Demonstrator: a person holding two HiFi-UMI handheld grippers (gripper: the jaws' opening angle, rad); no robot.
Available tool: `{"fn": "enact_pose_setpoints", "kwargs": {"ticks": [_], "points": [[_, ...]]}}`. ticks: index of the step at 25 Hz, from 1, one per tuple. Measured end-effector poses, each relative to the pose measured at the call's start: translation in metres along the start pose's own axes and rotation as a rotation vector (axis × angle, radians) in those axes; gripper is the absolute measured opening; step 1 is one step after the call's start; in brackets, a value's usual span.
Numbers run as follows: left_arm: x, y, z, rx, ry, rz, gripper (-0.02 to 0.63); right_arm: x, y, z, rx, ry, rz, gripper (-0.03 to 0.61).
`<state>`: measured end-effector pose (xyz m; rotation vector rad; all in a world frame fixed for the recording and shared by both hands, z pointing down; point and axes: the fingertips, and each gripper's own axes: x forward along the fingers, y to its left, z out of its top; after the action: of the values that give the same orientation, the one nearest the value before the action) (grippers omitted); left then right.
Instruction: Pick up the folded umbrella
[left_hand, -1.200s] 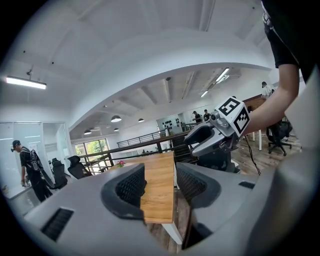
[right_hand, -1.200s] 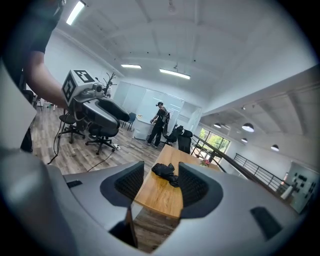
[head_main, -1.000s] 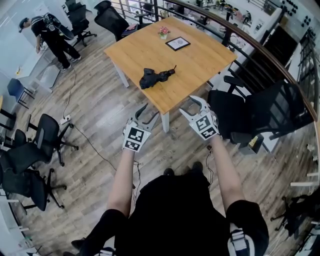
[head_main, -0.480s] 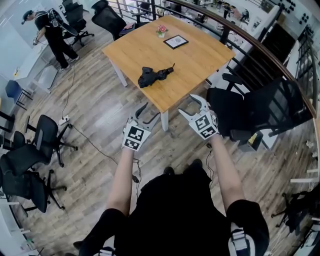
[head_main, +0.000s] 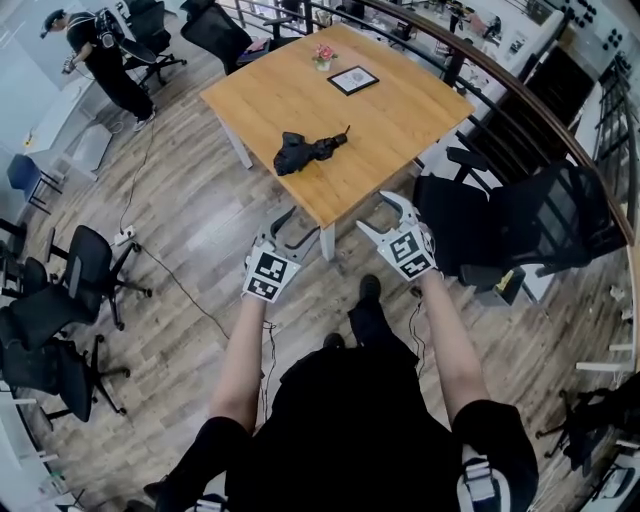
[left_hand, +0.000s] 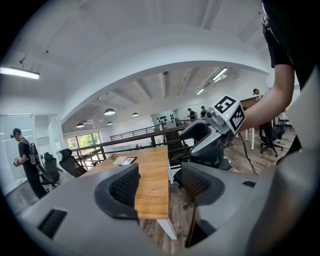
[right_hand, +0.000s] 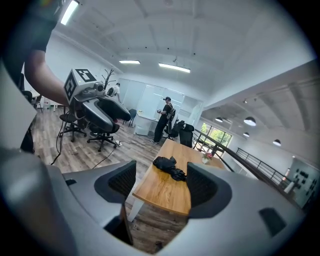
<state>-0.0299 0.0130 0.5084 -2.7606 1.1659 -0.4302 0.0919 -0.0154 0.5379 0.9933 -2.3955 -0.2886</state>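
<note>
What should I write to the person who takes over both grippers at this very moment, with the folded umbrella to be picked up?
Left gripper: open, jaws have just been opening, nothing between them; it is in the air, short of the table's near corner.
Right gripper: open, jaws have just been opening too, empty; its view looks straight at the umbrella.
Folded umbrella: black, lying on the wooden table, towards the near edge, untouched.
Done: both grippers open and facing the table; no grasp yet.
Left: step closer, reach over the table, probably with the right gripper, close the jaws on the umbrella and lift it.
</note>
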Motion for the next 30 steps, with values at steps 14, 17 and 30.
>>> {"fn": "enact_pose_setpoints", "kwargs": {"ticks": [14, 17, 30], "points": [[0.073, 0.063, -0.005, -0.032, 0.052, 0.042, 0.272, 0.077, -0.053, -0.022, 0.040, 0.016, 0.098, 0.330], [0.091, 0.077, -0.011, -0.048, 0.068, 0.062, 0.272, 0.091, -0.071, -0.031, 0.051, 0.016, 0.112, 0.331], [0.145, 0.120, -0.022, -0.102, 0.143, 0.193, 0.273, 0.153, -0.133, -0.050, 0.044, -0.009, 0.233, 0.331]]}}
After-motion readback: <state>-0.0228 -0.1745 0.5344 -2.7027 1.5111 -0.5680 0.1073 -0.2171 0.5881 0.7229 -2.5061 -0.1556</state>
